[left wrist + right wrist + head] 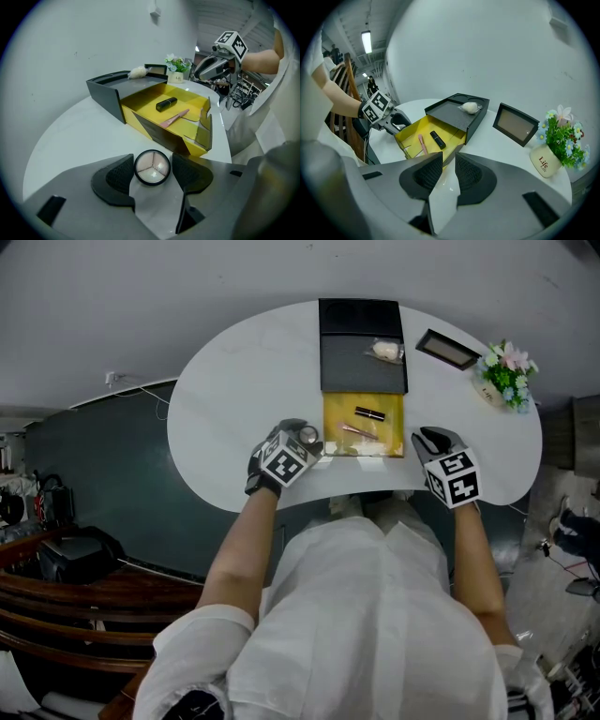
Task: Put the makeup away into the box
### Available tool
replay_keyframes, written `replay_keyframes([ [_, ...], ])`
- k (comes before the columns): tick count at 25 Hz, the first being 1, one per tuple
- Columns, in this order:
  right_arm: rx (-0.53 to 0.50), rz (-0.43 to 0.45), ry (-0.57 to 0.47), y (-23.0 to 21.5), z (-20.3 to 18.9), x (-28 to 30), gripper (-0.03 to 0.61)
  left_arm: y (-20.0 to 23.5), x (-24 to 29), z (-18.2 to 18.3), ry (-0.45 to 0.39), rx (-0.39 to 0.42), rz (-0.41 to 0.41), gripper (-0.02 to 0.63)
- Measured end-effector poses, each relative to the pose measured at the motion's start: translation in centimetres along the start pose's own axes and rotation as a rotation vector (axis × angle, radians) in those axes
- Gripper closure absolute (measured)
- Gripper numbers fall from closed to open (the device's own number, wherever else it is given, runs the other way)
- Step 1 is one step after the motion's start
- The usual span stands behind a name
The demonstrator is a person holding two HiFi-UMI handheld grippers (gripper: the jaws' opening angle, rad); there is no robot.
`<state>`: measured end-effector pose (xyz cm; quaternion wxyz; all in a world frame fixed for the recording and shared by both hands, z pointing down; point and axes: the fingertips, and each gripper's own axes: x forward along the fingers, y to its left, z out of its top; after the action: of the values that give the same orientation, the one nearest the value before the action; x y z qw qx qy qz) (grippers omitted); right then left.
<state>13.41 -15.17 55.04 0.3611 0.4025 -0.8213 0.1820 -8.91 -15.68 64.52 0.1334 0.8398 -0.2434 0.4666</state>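
**On white table: compact between wide left jaws, yellow tray open with two items in it**

At left of the head view, the left gripper [151, 159] points down at the near edge of the white rounded table [225, 399]. Its jaws stand wide apart. A round compact [152, 168] with pale powder in three sections lies flat on the table between the pads. It is close to the left pad and there is a clear gap to the right pad, so nothing is gripped. The compact sits just beside the near left corner of the box's tray, outside it.

At centre is the black box [363, 343], with its yellow tray [337, 413] pulled out toward the person. Inside the tray a black lipstick [369, 413] lies on its side. A pink stick-shaped item [359, 431] lies nearer the person, apart from the lipstick. On the black top of the box, toward its right side, rests a white puff in clear wrap [385, 351].

Right of the tray, the right gripper [444, 176] hangs over the near table edge, pointing down. Its jaws are only a narrow gap apart, with nothing between them and only bare tabletop showing through.

Further right and back, a small black-framed rectangular panel [448, 349] lies beside the box, not touching it. At far right, near the table edge, stands a small pot of flowers [506, 376].
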Motion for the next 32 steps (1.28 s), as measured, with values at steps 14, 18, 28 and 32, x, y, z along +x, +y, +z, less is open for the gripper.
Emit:
replay_keyframes([
  [14,-0.001,0.001,-0.01,0.5,0.1,-0.4,0.502,-0.2,-0.7,0.2,0.021,0.042,0.039,0.37],
  [18,0.005,0.001,-0.02,0.3,0.1,-0.5,0.503,0.3,-2.3,1.1,-0.001,0.031,0.065,0.37],
  [28,0.026,0.007,-0.043,0.0,0.2,-0.5,0.505,0.8,-7.1,8.9,-0.109,0.108,0.122,0.37],
  [32,0.037,0.004,-0.046,-0.4,0.0,-0.7,0.505,-1.5,-6.6,13.0,-0.163,0.145,0.051,0.37],
])
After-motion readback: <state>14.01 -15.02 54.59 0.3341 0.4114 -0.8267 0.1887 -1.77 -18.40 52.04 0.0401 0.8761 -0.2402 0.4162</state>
